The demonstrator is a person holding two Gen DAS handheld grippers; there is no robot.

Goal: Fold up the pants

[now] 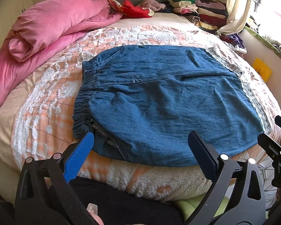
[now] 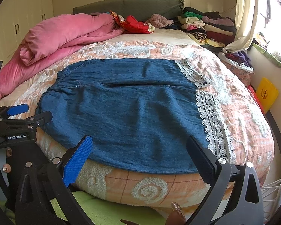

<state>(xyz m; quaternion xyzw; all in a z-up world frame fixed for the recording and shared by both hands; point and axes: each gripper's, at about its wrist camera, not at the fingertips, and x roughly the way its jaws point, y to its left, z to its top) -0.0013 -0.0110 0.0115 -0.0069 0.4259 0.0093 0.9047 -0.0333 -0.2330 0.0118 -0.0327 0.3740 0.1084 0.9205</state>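
Observation:
Blue denim pants [image 1: 159,101] [image 2: 125,112] lie spread flat on the bed, elastic waistband at the left, white lace hems [image 2: 209,116] at the right. My left gripper [image 1: 140,138] hovers open over the near edge of the pants, close to the waistband corner, with nothing between its fingers. My right gripper [image 2: 138,140] stands open above the near edge toward the lace hem, also holding nothing. The left gripper [image 2: 30,110] shows at the left edge of the right wrist view.
A rolled pink duvet [image 1: 52,28] lies at the back left of the bed [image 1: 46,97]. Piles of folded clothes [image 1: 198,11] sit at the back right by the curtain [image 1: 236,5]. A yellow box [image 2: 267,93] stands on the floor at the right.

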